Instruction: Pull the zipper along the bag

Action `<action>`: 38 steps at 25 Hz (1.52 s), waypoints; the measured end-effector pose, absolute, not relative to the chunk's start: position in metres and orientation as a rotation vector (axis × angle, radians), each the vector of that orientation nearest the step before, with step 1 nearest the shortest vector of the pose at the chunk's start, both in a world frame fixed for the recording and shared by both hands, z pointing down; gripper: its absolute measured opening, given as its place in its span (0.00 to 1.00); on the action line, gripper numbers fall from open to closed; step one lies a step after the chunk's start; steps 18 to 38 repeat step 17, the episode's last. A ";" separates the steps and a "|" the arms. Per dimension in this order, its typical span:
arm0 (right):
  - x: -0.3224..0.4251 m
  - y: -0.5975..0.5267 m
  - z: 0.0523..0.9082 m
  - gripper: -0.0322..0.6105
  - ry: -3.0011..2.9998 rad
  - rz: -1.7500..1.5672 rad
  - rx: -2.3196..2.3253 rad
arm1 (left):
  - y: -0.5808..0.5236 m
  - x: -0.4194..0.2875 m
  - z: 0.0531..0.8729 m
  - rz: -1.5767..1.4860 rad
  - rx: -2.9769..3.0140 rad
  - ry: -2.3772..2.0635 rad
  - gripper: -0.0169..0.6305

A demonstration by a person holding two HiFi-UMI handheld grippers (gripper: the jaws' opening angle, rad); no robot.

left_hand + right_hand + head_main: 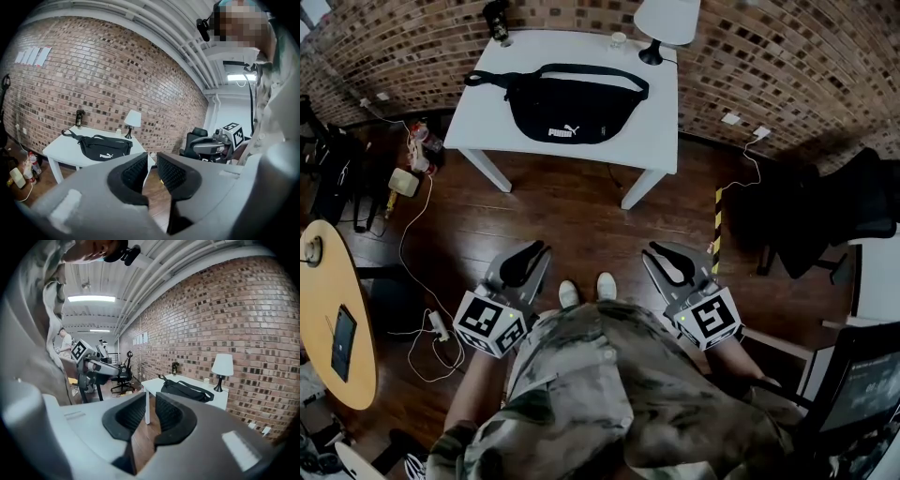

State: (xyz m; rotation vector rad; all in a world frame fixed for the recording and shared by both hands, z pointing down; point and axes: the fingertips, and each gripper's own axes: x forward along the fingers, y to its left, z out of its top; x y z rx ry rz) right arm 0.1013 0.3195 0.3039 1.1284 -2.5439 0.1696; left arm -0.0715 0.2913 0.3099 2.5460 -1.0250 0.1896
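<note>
A black waist bag with a white logo lies flat on the white table at the far end of the room. Its zipper is too small to make out. Both grippers hang low in front of the person's waist, far short of the table. My left gripper has its jaws a little apart with nothing between them, and only floor shows in the gap. My right gripper stands the same way, open and empty. The bag appears beyond the left gripper, and the bag also shows past the right gripper.
On the table behind the bag stand a white lamp, a dark bottle and a small cup. A round wooden table is at the left, with cables on the floor. A black office chair stands at the right.
</note>
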 end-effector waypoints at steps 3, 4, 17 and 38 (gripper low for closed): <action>0.100 0.317 0.302 0.15 -2.535 0.169 1.142 | 0.291 -0.073 0.310 0.193 2.546 -1.012 0.13; 0.101 0.317 0.302 0.15 -2.533 0.171 1.148 | 0.291 -0.073 0.311 0.195 2.546 -1.008 0.13; 0.106 0.314 0.297 0.14 -2.548 0.165 1.167 | 0.292 -0.058 0.311 0.217 2.564 -0.963 0.13; 0.106 0.314 0.297 0.14 -2.548 0.165 1.167 | 0.292 -0.058 0.311 0.217 2.564 -0.963 0.13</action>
